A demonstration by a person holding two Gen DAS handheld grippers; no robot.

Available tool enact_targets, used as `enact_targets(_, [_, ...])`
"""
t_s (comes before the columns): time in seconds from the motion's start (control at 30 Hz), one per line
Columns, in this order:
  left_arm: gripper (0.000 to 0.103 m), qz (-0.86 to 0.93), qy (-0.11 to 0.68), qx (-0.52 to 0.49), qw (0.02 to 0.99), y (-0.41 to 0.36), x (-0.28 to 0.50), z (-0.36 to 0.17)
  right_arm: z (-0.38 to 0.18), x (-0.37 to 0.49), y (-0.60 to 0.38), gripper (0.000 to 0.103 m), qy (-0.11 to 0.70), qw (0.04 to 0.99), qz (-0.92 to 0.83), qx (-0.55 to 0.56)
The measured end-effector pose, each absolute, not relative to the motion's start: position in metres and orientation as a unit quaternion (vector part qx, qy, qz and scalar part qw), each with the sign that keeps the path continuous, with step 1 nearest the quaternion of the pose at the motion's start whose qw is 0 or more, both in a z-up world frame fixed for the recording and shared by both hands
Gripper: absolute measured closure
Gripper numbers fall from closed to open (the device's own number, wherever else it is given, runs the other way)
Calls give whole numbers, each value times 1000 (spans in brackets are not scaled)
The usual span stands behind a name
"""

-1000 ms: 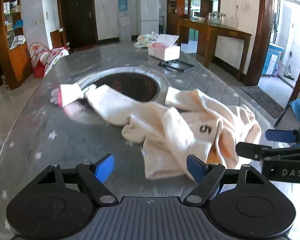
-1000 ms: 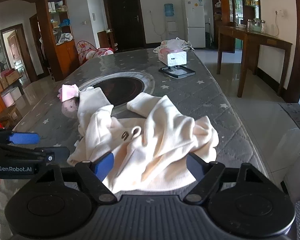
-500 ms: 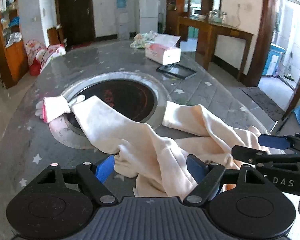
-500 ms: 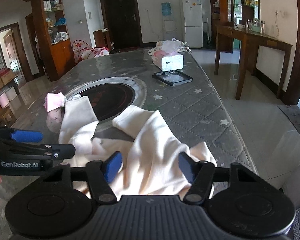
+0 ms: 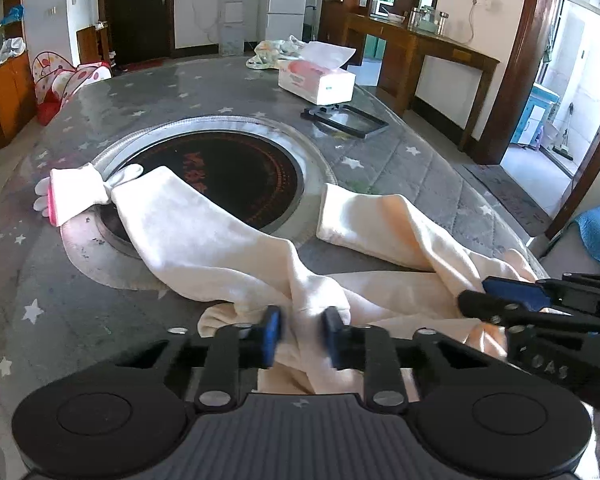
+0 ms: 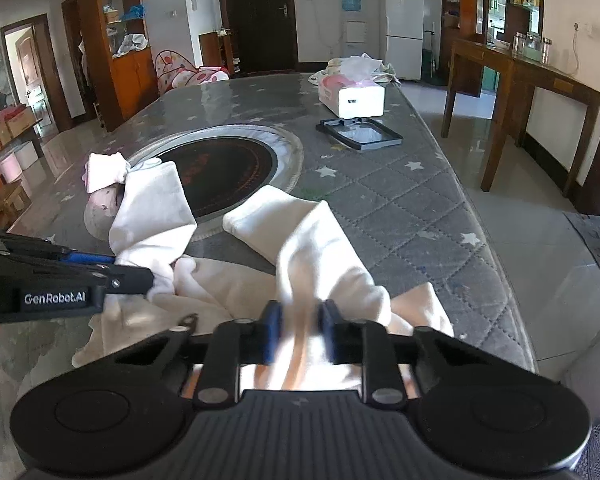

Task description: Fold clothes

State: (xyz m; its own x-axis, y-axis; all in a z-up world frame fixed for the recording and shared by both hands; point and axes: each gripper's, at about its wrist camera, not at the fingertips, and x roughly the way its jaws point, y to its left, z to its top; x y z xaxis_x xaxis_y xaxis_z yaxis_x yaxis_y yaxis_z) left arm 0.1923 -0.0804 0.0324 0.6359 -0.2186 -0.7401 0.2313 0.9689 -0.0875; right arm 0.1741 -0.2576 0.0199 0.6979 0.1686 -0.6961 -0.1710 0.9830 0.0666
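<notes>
The left gripper (image 5: 300, 338) is closing its jaws on a bunched fold of the cream garment (image 5: 204, 232) lying at the near edge of the grey star-patterned table (image 5: 80, 312), and the right gripper (image 6: 298, 330) is closing likewise on another fold just beside it. Farther off, the garment's two legs are stretching toward the round black hotplate (image 5: 236, 176), with a tissue box (image 5: 318, 80) lying beyond.

Bright daylight, seemingly from the right; fisheye-bent edges, slight motion blur.
</notes>
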Motion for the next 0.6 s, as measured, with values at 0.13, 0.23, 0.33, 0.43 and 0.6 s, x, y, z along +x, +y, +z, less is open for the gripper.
enact_targets(0.13, [85, -128, 405, 2, 906, -73, 185, 38, 26, 162, -260, 98, 365, 926, 95, -13])
enact_targets(0.23, [87, -129, 398, -6, 908, -66, 176, 45, 34, 149, -263, 100, 352, 931, 97, -14])
enact_targets(0.33, [87, -128, 392, -14, 911, -59, 166, 53, 43, 137, -265, 101, 340, 935, 99, -17])
enact_targets(0.43, [87, -133, 383, -15, 914, -57, 156, 62, 53, 130, -268, 101, 335, 936, 104, -10])
enact_targets(0.6, [87, -137, 378, -3, 916, -58, 141, 68, 53, 130, -262, 84, 339, 932, 124, 12])
